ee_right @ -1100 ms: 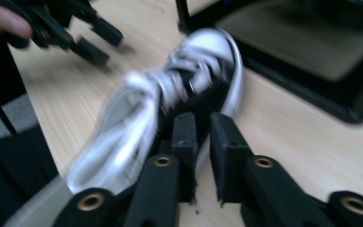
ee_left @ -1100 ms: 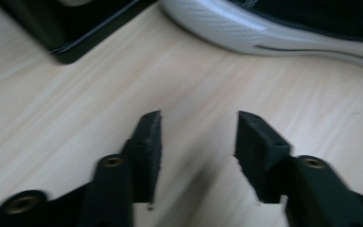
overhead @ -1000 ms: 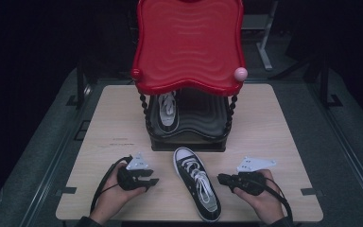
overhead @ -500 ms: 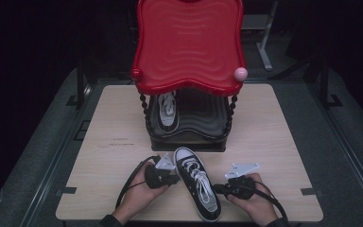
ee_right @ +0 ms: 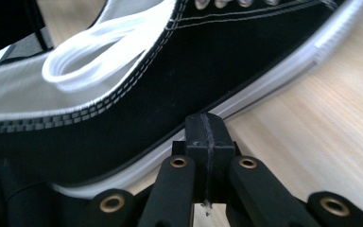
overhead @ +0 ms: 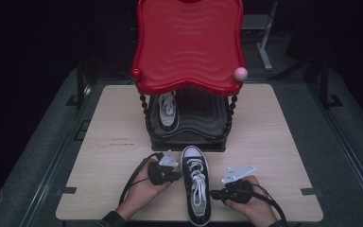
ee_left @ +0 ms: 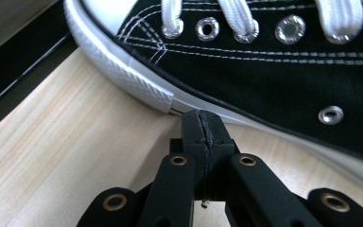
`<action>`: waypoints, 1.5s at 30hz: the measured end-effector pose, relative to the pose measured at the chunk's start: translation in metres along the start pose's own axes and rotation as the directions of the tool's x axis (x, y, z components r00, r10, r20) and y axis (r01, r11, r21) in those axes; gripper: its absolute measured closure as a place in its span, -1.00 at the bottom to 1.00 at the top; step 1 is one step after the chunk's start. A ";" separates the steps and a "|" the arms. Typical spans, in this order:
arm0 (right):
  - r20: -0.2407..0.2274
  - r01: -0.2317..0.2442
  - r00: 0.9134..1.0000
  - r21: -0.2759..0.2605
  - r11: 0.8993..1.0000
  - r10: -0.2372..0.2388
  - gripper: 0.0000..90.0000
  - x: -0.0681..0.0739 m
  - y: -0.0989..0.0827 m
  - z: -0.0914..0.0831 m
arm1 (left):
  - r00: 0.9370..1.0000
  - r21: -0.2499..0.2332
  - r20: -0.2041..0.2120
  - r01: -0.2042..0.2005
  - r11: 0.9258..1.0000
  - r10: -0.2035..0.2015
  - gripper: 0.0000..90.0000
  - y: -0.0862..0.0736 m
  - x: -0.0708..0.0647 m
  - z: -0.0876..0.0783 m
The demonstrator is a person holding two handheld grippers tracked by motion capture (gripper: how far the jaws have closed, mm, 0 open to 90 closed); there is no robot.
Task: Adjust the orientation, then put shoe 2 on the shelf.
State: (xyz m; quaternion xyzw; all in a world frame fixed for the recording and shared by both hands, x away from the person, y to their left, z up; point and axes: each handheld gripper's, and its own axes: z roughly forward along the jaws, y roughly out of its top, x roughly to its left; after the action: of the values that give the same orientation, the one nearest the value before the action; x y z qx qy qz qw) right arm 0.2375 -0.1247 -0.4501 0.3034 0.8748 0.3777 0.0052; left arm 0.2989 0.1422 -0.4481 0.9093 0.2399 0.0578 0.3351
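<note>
A black canvas sneaker [overhead: 196,187] with white laces lies on the wooden table [overhead: 274,137], toe toward the rack. My left gripper [overhead: 177,176] is at its left side near the toe. In the left gripper view its jaws [ee_left: 203,124] are shut together with nothing between them, tips against the sneaker's [ee_left: 274,80] white sole edge. My right gripper [overhead: 213,193] is at the shoe's right side near the heel. It [ee_right: 206,126] is also shut and empty, tips at the sole strip of the sneaker [ee_right: 123,109]. A matching sneaker [overhead: 168,112] sits on the rack's lower shelf.
A two-level rack stands at the table's middle back, with a red wavy top shelf [overhead: 189,45], a black lower shelf [overhead: 203,123] and a pink knob [overhead: 240,73] on one corner. Cables trail from both grippers toward the table's front edge.
Both hands have moved inward from the table's sides to the sneaker, the left one farther. The sneaker lies where it did.
</note>
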 end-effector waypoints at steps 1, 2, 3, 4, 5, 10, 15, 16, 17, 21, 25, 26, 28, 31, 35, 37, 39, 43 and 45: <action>-0.008 0.010 1.000 0.001 1.000 -0.010 1.00 0.002 0.000 0.001 | 1.000 -0.003 -0.004 0.004 1.000 -0.004 0.99 0.002 0.001 0.002; -0.013 0.009 1.000 0.002 1.000 -0.009 1.00 0.002 0.000 0.001 | 1.000 -0.002 -0.005 0.007 1.000 -0.007 0.99 0.002 0.001 0.002; -0.018 0.017 1.000 0.001 1.000 -0.017 1.00 0.003 0.001 0.002 | 1.000 -0.007 -0.006 0.008 1.000 -0.008 0.99 0.003 0.002 0.003; -0.023 0.017 1.000 0.004 1.000 -0.017 1.00 0.004 0.001 0.003 | 1.000 -0.007 -0.006 0.008 1.000 -0.008 0.99 0.003 0.002 0.003; -0.023 0.017 1.000 0.004 1.000 -0.017 1.00 0.004 0.001 0.003 | 1.000 -0.005 -0.007 0.007 1.000 -0.007 0.99 0.004 0.002 0.003; -0.022 0.025 0.999 -0.018 1.000 -0.025 0.90 0.003 0.003 0.000 | 1.000 -0.028 -0.001 0.024 0.999 -0.024 0.71 0.003 0.004 -0.002; 0.029 -0.007 1.000 -0.131 0.991 0.011 0.59 -0.003 0.005 -0.014 | 0.999 -0.088 0.024 0.042 0.995 -0.040 0.44 0.008 0.001 -0.026; 0.035 -0.010 0.999 -0.149 0.989 0.015 0.55 -0.004 0.005 -0.017 | 0.999 -0.100 0.029 0.045 0.994 -0.042 0.40 0.009 -0.001 -0.032; 0.037 -0.015 0.999 -0.170 0.985 0.022 0.48 -0.004 0.006 -0.019 | 0.998 -0.113 0.035 0.050 0.992 -0.046 0.35 0.009 -0.003 -0.037; 0.025 -0.025 0.999 -0.228 0.973 0.032 0.31 -0.005 0.009 -0.025 | 0.998 -0.160 0.050 0.046 0.986 -0.039 0.19 0.012 -0.010 -0.053; 0.010 -0.032 0.999 -0.269 0.963 0.036 0.21 -0.002 0.014 -0.027 | 0.996 -0.197 0.083 0.048 0.979 -0.032 0.04 0.017 -0.017 -0.060; 0.003 -0.033 0.999 -0.281 0.959 0.036 0.19 0.000 0.016 -0.026 | 0.996 -0.196 0.089 0.034 0.980 -0.017 0.02 0.018 -0.019 -0.060; 0.003 -0.031 0.999 -0.290 0.957 0.034 0.19 0.002 0.018 -0.026 | 0.994 -0.192 0.106 0.015 0.981 0.006 0.01 0.022 -0.027 -0.055; 0.001 -0.033 0.999 -0.299 0.954 0.034 0.19 0.003 0.020 -0.025 | 0.993 -0.188 0.112 0.002 0.982 0.020 0.00 0.024 -0.031 -0.050; 0.003 -0.041 0.999 -0.312 0.949 0.044 0.19 0.001 0.020 -0.026 | 0.993 -0.180 0.115 0.000 0.984 0.021 0.00 0.027 -0.033 -0.036; 0.004 -0.044 0.999 -0.317 0.947 0.047 0.19 0.001 0.021 -0.026 | 0.994 -0.170 0.107 -0.005 0.985 0.024 0.03 0.026 -0.032 -0.033; 0.002 -0.043 0.999 -0.318 0.947 0.046 0.19 0.001 0.022 -0.025 | 0.993 -0.166 0.113 0.001 0.986 0.018 0.04 0.023 -0.030 -0.031; -0.005 -0.036 0.999 -0.306 0.951 0.036 0.19 0.004 0.024 -0.018 | 0.992 -0.168 0.123 0.007 0.986 0.014 0.08 0.019 -0.025 -0.032; -0.008 -0.031 1.000 -0.290 0.956 0.030 0.19 0.006 0.025 -0.014 | 0.991 -0.165 0.130 0.011 0.986 0.011 0.15 0.017 -0.024 -0.031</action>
State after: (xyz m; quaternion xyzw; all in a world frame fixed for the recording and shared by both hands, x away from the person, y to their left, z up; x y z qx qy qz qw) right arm 0.2425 -0.1173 -0.4225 0.3122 0.8051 0.5026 0.0425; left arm 0.2759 0.1374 -0.4115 0.8801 0.2118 0.0179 0.4245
